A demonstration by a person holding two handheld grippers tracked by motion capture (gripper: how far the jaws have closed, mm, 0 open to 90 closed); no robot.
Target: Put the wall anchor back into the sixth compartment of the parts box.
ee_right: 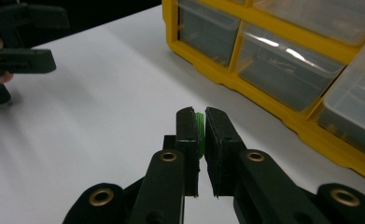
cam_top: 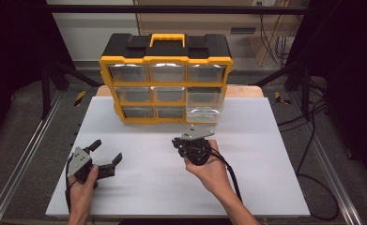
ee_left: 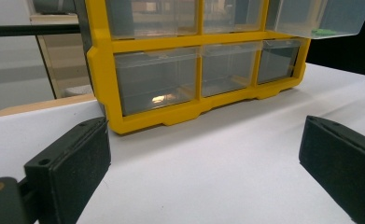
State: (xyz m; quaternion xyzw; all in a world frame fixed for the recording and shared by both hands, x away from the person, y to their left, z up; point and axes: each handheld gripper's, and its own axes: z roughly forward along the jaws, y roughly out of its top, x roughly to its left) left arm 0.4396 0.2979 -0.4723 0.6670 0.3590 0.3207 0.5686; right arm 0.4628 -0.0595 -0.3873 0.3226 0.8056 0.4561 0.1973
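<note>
A yellow and black drawer organizer (cam_top: 166,79) stands at the back of the white table (cam_top: 139,178); its clear lower right drawer (cam_top: 203,107) is pulled out. In the right gripper view my right gripper (ee_right: 201,122) is shut on a thin green piece (ee_right: 200,135), held above the table in front of the organizer (ee_right: 273,60). The right gripper (cam_top: 183,143) sits below the open drawer in the high view. My left gripper (cam_top: 107,153) rests at the front left, jaws wide open with nothing between them (ee_left: 203,158). A green bit (ee_left: 324,32) lies in the open drawer (ee_left: 320,18).
Black frame rails (cam_top: 26,140) run along both table sides. Cables (cam_top: 312,140) trail on the floor at the right. A wooden board edge (cam_top: 244,90) shows behind the table. The left gripper (ee_right: 17,37) is seen at the far left in the right gripper view.
</note>
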